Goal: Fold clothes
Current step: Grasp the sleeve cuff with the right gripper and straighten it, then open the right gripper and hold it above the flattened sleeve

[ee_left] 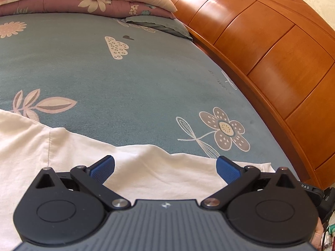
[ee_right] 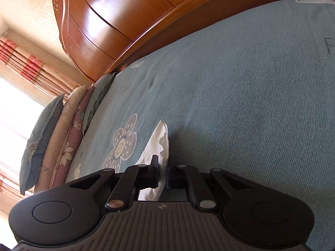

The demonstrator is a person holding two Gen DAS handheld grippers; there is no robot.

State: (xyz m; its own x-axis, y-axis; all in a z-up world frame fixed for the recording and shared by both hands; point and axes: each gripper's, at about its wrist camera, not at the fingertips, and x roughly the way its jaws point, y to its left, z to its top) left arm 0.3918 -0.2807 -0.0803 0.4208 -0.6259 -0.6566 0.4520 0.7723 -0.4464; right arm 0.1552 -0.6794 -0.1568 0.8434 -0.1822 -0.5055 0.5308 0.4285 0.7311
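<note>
White garment (ee_left: 88,159) lies spread on the teal floral bedsheet (ee_left: 125,79), near the wooden headboard (ee_left: 261,41) and stacked pillows (ee_left: 83,2). Left gripper (ee_left: 165,170) hovers over the cloth, jaws wide, nothing between them. Right gripper (ee_right: 162,174) is clamped on a raised corner of the garment.

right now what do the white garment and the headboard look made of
White garment: seemingly thin matte woven cotton; soft creases, a stitched seam. Headboard: apparently wood with glossy lacquer; warm orange panels, bright reflections, carved scrolls along the top.
</note>
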